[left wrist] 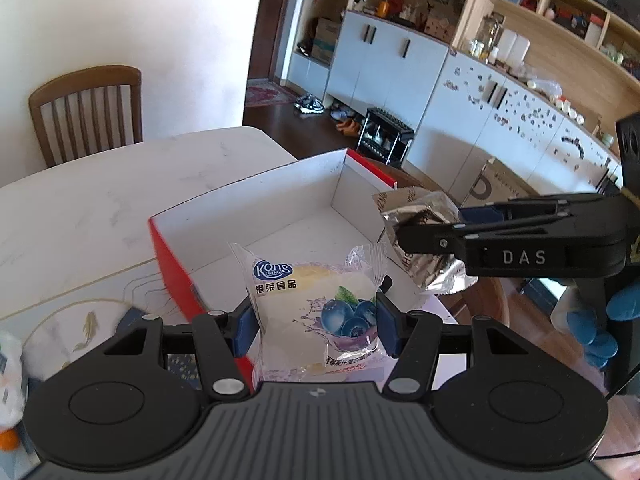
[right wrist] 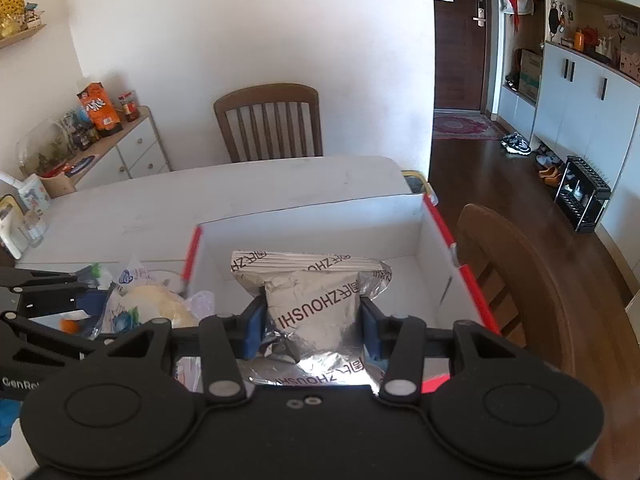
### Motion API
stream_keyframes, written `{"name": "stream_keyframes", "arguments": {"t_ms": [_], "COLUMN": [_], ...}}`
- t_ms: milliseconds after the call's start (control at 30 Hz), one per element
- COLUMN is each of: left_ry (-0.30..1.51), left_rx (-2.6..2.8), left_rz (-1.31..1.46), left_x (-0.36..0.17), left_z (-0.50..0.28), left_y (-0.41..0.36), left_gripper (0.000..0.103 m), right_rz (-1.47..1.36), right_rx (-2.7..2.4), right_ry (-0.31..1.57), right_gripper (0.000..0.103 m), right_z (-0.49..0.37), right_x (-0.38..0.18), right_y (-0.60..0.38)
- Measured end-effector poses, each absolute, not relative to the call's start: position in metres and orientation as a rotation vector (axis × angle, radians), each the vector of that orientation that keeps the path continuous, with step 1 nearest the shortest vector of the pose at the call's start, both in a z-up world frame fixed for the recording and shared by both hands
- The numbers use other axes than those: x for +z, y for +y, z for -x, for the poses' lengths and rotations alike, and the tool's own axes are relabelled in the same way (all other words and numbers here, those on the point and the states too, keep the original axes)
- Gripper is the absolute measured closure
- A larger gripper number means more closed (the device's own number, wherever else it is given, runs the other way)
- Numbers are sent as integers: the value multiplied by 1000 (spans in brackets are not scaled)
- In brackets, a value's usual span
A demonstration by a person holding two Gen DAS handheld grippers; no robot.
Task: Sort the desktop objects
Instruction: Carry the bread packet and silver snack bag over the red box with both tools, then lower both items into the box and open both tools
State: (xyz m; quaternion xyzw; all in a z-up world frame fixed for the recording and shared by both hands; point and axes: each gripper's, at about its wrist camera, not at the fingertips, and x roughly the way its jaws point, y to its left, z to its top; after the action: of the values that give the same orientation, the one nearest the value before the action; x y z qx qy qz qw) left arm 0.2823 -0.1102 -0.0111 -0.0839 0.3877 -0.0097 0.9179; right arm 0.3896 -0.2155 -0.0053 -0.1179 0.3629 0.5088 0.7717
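Observation:
My left gripper (left wrist: 316,326) is shut on a clear blueberry bread packet (left wrist: 316,304), held above the near edge of the red box with a white inside (left wrist: 256,204). My right gripper (right wrist: 314,326) is shut on a silver foil snack bag (right wrist: 316,304), which hangs over the same red box (right wrist: 320,216). From the left wrist view the right gripper (left wrist: 404,236) comes in from the right with the foil bag (left wrist: 420,208) at the box's right wall. The right wrist view shows the bread packet (right wrist: 152,300) at the left, by the box's left wall. The box floor in view is bare.
The box stands on a white marble table (left wrist: 100,196) near its right end. A wooden chair (right wrist: 272,120) stands at the far side and another chair (right wrist: 516,264) at the right of the box. A fish-patterned mat (left wrist: 80,328) and small items lie at the left.

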Motion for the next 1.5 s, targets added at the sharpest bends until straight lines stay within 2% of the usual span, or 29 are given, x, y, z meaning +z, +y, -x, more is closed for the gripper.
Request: {"name": "stream_keyframes", "arguments": {"t_ms": [300,700,1100,1500], "left_ry": [888,1035,1138,1252], "left_rx": [-32,-28,-74,-89], "left_rz": [134,93,5,38], "left_x": [-38,-80,-99,-111], "left_z": [-328,-365,-382,-398], "left_y": [-115,-113,-122,-119], "left_gripper": [45,45,45,43], "right_rz": [301,371,511,575], "right_rx": [1121,1090,1057,1041], "right_ry": [817,961,1033,1098], "right_gripper": [56,56,56,56], "right_z": [-422,-458,-463,-462], "right_x": [-25,-81,-112,-134], "right_y": [-188,-141,-112,-102]}}
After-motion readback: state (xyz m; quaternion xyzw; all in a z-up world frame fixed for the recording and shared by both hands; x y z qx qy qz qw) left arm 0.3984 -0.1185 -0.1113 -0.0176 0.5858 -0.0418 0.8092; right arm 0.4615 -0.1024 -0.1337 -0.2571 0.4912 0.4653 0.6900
